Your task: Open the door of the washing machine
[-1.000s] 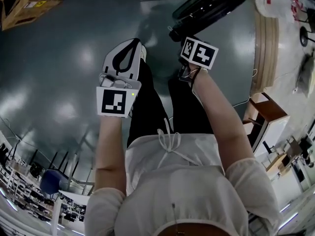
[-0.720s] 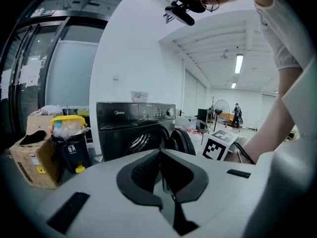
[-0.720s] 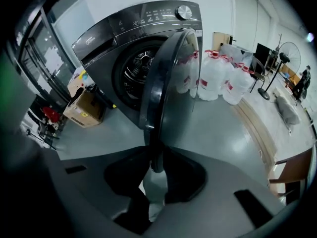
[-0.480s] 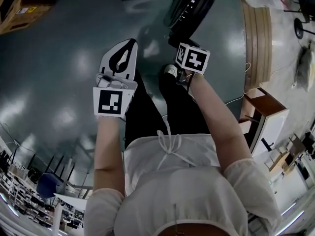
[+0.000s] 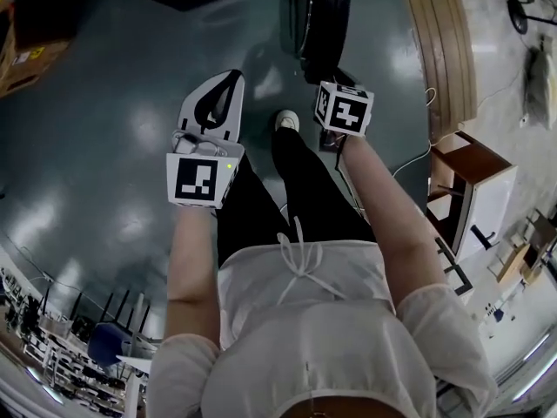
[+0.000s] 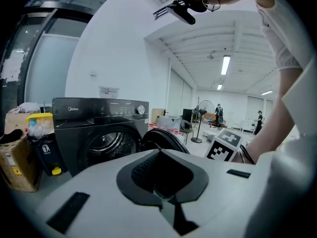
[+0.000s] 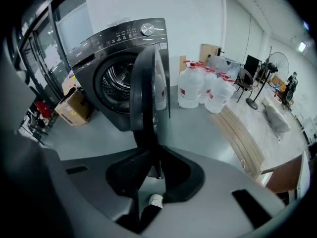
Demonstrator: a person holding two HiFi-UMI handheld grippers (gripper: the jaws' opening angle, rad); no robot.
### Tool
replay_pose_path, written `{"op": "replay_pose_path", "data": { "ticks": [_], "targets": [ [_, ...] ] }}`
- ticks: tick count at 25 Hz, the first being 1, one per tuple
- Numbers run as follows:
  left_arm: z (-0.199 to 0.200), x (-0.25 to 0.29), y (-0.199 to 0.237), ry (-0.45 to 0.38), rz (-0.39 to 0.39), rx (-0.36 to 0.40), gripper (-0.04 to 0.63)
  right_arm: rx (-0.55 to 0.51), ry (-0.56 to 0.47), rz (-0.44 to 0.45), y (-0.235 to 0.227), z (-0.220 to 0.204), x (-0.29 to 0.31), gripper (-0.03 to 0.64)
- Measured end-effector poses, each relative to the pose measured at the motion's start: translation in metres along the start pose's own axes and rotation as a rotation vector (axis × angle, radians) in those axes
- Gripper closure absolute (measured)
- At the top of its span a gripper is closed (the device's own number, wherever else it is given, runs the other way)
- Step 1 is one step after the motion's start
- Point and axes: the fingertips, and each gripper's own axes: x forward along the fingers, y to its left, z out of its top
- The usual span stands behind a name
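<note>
The dark grey washing machine [image 7: 121, 58] [image 6: 99, 128] stands ahead with its round door [image 7: 148, 90] [image 6: 161, 138] swung open, so the drum [image 7: 116, 81] shows. In the head view the door [image 5: 313, 16] is a dark shape at the top. My left gripper [image 5: 231, 77] [image 6: 158, 151] is shut and empty, held over the floor away from the machine. My right gripper [image 7: 154, 152] is empty and points down at the floor before the door. Its jaws are closing, with a narrow gap left. Its marker cube [image 5: 344, 107] hides the jaws in the head view.
Large water bottles [image 7: 198, 90] stand right of the machine, a cardboard box [image 7: 77, 107] [image 6: 17, 162] left of it. Wooden planks [image 5: 444, 50] [image 7: 242, 133] lie on the floor at the right, near a brown cabinet [image 5: 474, 190]. The person's shoe [image 5: 287, 120] is between the grippers.
In the head view the door has slid from the upper right to the top middle and now looks edge-on. Both grippers kept their places in the picture. A shoe has stepped in between them.
</note>
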Motion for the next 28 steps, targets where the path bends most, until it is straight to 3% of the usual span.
{"op": "replay_pose_path", "data": {
  "ticks": [8, 13, 20, 28],
  "targets": [
    [0.009, 0.064, -0.056, 0.038, -0.136, 0.046, 0.574, -0.043, -0.073, -0.036, -0.075, 0.013, -0.005, 0.552],
    [0.000, 0.104, -0.101, 0.067, -0.223, 0.074, 0.574, -0.004, -0.105, -0.054, -0.131, 0.010, -0.002, 0.545],
    [0.009, 0.147, -0.143, 0.085, -0.289, 0.113, 0.574, 0.057, -0.108, -0.055, -0.190, 0.022, -0.001, 0.535],
    [0.021, 0.189, -0.175, 0.095, -0.346, 0.159, 0.574, 0.048, -0.115, -0.078, -0.233, 0.040, 0.002, 0.534]
  ]
}}
